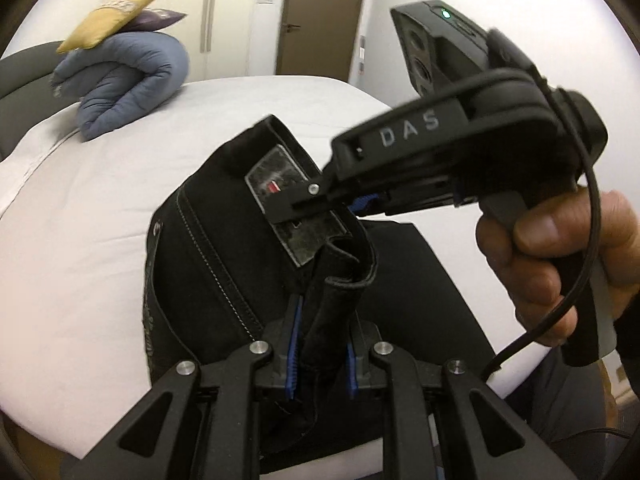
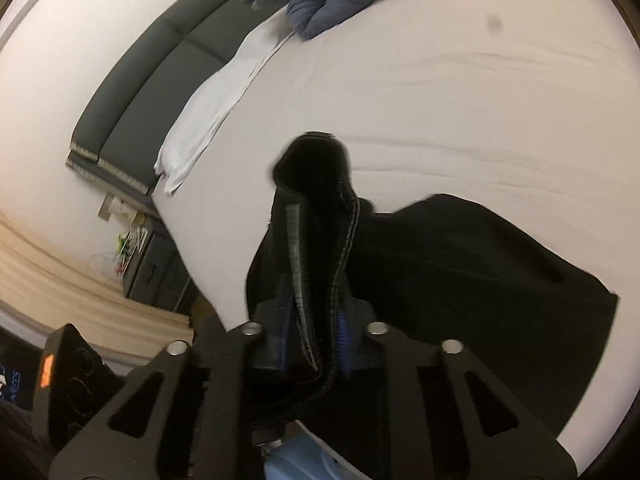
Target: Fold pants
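**Both grippers pinch black pants above the bed**

The left gripper (image 1: 320,360) has its fingers (image 1: 294,344) clenched on a bunched fold of the black pants (image 1: 208,264), gathered edge rising between the blue pads. The right gripper (image 1: 316,196), seen in the left wrist view, reaches in from the right in a person's hand (image 1: 560,272) and bites the same garment higher up, at what looks like the waistband with a shiny label (image 1: 280,196); the blur makes that hard to confirm. In the right wrist view the right gripper (image 2: 316,340) clamps a stitched hem of the pants (image 2: 460,264), fabric standing up between its fingers (image 2: 346,336). The rest of the pants drapes onto the white bed (image 1: 80,248). A rolled blue duvet (image 1: 132,80) lies well apart near the headboard (image 2: 152,92), with a yellow cushion (image 1: 116,16) on top
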A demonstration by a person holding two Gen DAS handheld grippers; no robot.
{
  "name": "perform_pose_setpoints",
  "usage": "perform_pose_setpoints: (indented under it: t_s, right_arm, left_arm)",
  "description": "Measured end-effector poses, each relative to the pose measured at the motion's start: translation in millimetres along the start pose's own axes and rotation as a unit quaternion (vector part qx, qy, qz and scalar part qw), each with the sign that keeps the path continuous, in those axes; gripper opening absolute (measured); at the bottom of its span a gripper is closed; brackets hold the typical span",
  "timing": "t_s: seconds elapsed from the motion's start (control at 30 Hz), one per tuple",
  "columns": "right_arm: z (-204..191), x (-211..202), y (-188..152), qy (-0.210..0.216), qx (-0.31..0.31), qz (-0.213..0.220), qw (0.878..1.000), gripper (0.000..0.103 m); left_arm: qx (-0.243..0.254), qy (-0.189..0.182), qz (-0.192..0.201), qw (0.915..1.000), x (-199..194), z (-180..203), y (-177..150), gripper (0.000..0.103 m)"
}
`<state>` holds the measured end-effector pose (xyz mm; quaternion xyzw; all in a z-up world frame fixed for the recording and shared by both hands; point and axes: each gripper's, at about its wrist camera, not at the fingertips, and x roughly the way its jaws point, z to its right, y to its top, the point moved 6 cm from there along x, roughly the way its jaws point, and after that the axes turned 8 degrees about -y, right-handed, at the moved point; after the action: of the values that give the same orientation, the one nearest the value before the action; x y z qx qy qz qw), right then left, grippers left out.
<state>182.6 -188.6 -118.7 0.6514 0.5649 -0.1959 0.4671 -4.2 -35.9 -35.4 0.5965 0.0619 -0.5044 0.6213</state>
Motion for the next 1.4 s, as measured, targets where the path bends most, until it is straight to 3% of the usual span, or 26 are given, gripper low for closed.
perform_pose_setpoints:
  t_s: [0.33,0.57,0.87,1.1,1.2,1.33,1.4]
  right_arm:
    - [112.1,-30.8,-59.0,-0.002,0.126,0.051,0.991,0.013]
    - [169.8,-30.0,-86.5,-0.018,0.157,0.053,0.986,0.013]
    - [197.1,-20.1,-94.4,-0.026,0.164,0.053,0.985,0.013]
    - [196.3,-29.8,-106.7,-0.028,0.183,0.062,0.981,0.013]
    - [205.5,-19.7,-113.5,-0.006,0.201,0.062,0.978,0.016]
    - [209.0,-26.1,-119.2,0.019,0.225,0.072,0.971,0.023]
    - [209.5,-36.7,-124.2,0.002,0.23,0.081,0.97,0.027]
  left_arm:
    - [0.076,-0.06,-0.054,0.9938,59.3,62.3,4.6,0.019]
    - [0.102,-0.065,-0.091,0.9885,104.6,80.6,8.6,0.019]
    - [0.1,-0.066,-0.104,0.9872,130.7,84.7,7.1,0.02]
    - [0.113,-0.077,-0.107,0.9847,125.3,90.4,-18.7,0.022]
    - [0.09,-0.087,-0.111,0.9858,131.2,80.6,-22.1,0.031]
    - [0.063,-0.132,-0.107,0.9835,116.7,74.6,-18.4,0.066]
    - [0.058,-0.148,-0.095,0.9828,100.6,68.4,-16.5,0.074]
